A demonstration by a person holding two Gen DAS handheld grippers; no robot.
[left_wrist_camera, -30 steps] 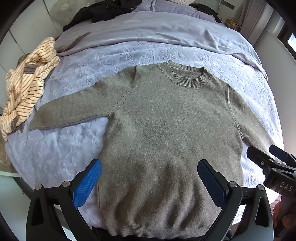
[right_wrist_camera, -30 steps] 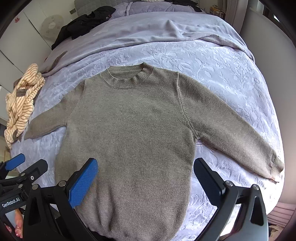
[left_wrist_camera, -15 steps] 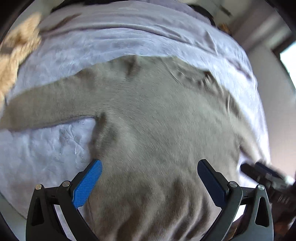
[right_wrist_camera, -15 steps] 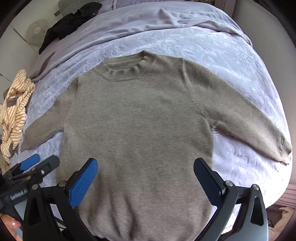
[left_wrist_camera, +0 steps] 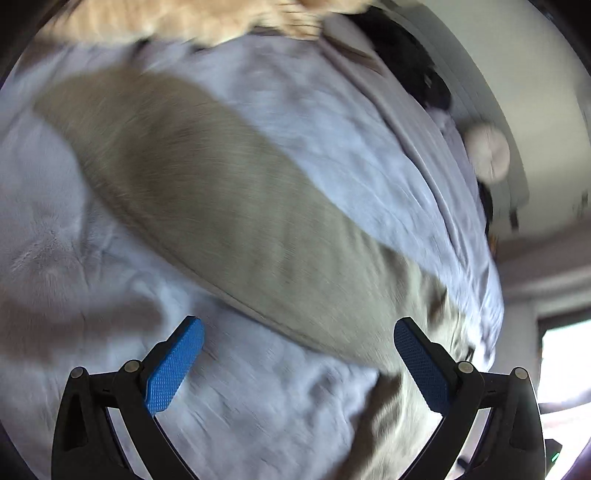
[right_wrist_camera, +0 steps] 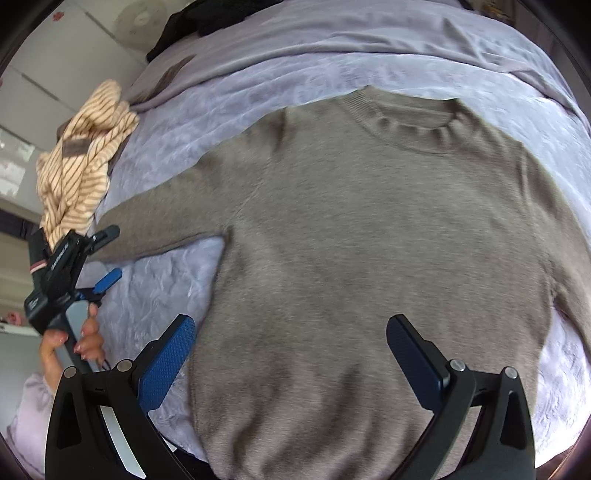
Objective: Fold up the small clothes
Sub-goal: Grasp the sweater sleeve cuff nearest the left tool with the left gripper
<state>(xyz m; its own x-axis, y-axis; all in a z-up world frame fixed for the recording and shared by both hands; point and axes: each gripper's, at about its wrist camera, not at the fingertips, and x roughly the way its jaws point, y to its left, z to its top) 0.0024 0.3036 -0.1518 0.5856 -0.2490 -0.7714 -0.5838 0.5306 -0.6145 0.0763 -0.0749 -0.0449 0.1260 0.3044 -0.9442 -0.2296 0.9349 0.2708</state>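
A grey-brown knit sweater (right_wrist_camera: 369, 229) lies flat and face up on the bed, collar (right_wrist_camera: 406, 122) at the far side. My right gripper (right_wrist_camera: 291, 354) hovers open over its lower body, nothing between the blue pads. The left gripper (right_wrist_camera: 109, 256) is at the left, open, its fingers on either side of the left sleeve's cuff end; a hand (right_wrist_camera: 85, 336) holds it. The left wrist view is blurred: the left sleeve (left_wrist_camera: 221, 206) runs diagonally away, and the left gripper (left_wrist_camera: 297, 365) is open just short of the sleeve's lower edge.
The bed has a lavender embossed cover (right_wrist_camera: 155, 295) and a smooth grey blanket (right_wrist_camera: 332, 44) further back. A cream striped garment (right_wrist_camera: 81, 166) is heaped at the bed's left edge. Black clothes (right_wrist_camera: 207, 18) lie at the far left corner. A wall (left_wrist_camera: 517, 74) flanks the bed.
The left gripper has swung from the sweater's hem over to the left sleeve, blurring its view. The right gripper has moved closer to the sweater and a little left. Both stay open.
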